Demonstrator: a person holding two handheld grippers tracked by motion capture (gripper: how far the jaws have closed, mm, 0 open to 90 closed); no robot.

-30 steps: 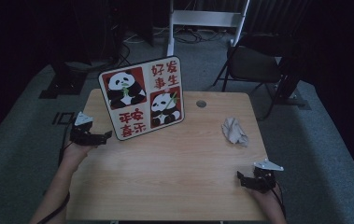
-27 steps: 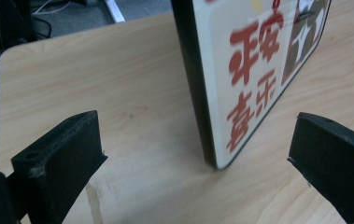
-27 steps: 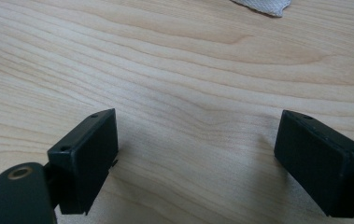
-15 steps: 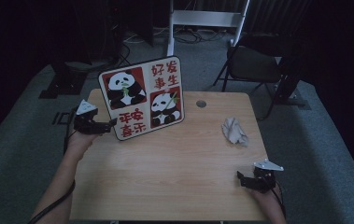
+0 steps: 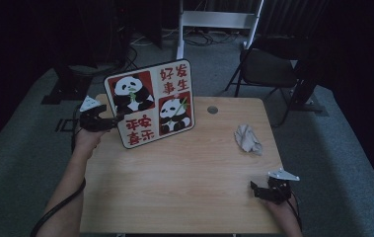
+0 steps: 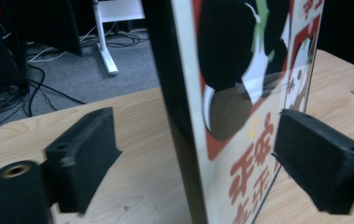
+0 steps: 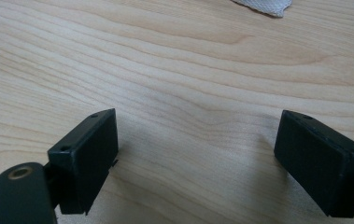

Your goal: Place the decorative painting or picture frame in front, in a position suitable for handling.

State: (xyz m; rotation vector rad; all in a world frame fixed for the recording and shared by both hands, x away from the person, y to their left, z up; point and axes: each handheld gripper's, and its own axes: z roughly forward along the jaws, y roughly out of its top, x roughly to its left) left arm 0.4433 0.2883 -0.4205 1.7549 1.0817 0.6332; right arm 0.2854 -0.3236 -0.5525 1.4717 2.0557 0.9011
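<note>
Panda sign (image 5: 151,104) upright, upper left of frame, on tabletop (image 5: 184,173). Left gripper (image 6: 195,154) jaws apart, just been closing, straddling its edge. Stiff, glossy, likely slippery; grip edge. Right gripper (image 7: 195,158) jaws apart, empty.

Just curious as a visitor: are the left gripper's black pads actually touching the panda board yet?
Apart. In the left gripper view the panda board stands edge-on between the left gripper pads, with table visible in both gaps.
</note>
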